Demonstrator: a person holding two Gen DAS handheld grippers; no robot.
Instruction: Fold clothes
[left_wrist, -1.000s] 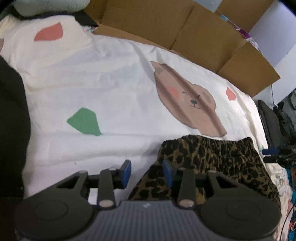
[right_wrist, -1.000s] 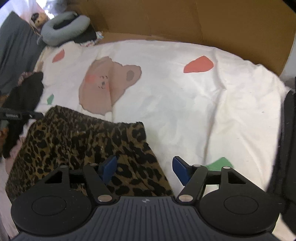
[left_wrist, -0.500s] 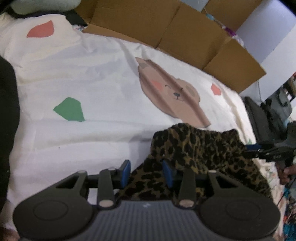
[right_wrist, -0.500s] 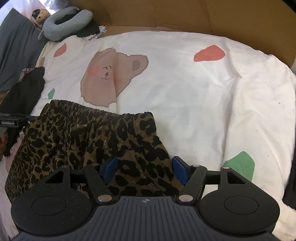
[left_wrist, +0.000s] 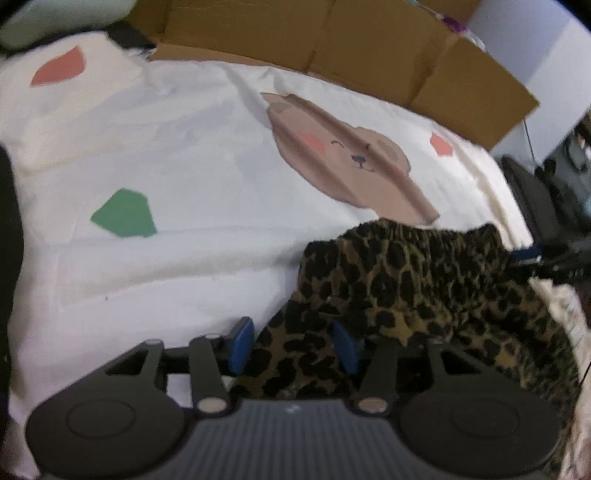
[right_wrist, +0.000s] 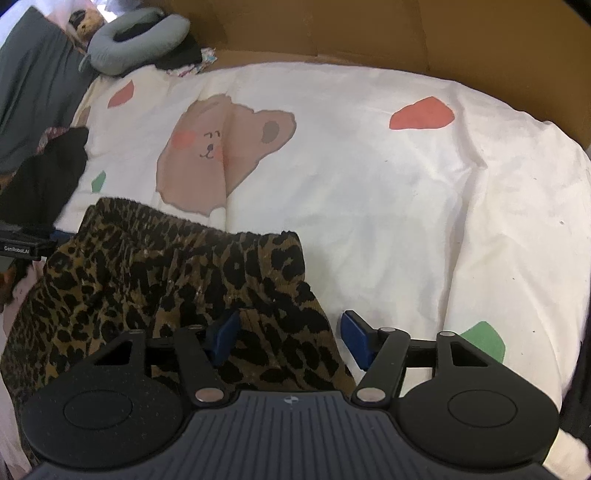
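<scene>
Lying bunched on the bear-print duvet, the leopard-print garment sits between both tools, left tool just opening, right tool just closing, neither seemingly clamped yet.

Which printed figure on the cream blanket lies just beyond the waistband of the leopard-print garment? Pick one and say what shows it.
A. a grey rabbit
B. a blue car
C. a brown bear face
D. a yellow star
C: in both wrist views the brown bear face with pink cheeks sits on the cream blanket right past the gathered waistband of the leopard-print garment.
</scene>
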